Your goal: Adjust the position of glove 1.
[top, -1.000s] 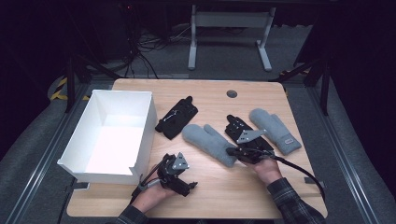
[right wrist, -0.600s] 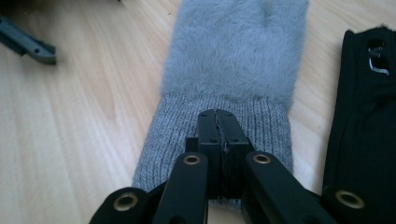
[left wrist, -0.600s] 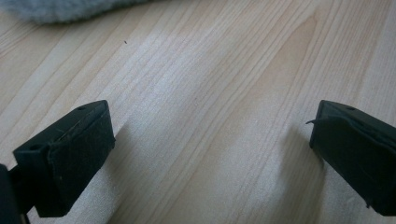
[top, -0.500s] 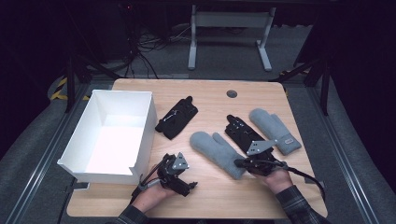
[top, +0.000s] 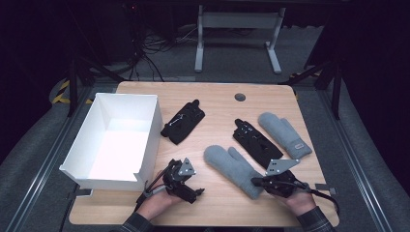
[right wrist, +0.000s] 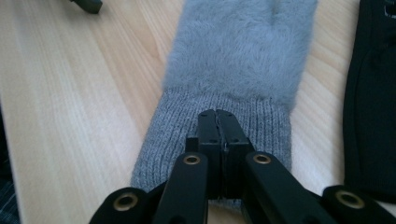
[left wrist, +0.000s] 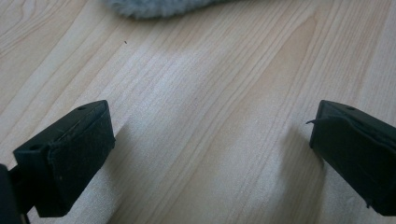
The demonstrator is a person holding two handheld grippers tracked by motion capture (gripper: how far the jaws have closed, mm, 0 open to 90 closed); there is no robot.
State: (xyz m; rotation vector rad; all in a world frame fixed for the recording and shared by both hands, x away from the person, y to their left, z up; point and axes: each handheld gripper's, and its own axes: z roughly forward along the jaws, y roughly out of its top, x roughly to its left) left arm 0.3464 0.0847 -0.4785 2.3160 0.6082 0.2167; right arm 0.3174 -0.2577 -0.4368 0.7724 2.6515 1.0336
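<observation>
A fluffy grey mitten (top: pixel 231 165) lies on the wooden table (top: pixel 217 104), its knitted cuff toward the near edge. My right gripper (top: pixel 255 182) is shut on that cuff; in the right gripper view the jaws (right wrist: pixel 217 114) meet on the ribbed knit of the mitten (right wrist: pixel 238 56). My left gripper (top: pixel 196 192) rests low at the near edge, right of the white box, jaws wide open. In the left gripper view its gripper (left wrist: pixel 210 154) has only bare wood between the jaws, with the edge of the grey mitten (left wrist: pixel 154 7) at the top.
A second grey mitten (top: pixel 285 134) lies at the right, beside a black glove (top: pixel 256 142). Another black glove (top: pixel 183 122) lies mid-table. An open white box (top: pixel 126 95) stands at the left. A round cable hole (top: pixel 240 96) sits near the far edge.
My right gripper has moved toward the near edge and slightly right, dragging the grey mitten with it. The left gripper has stayed where it was.
</observation>
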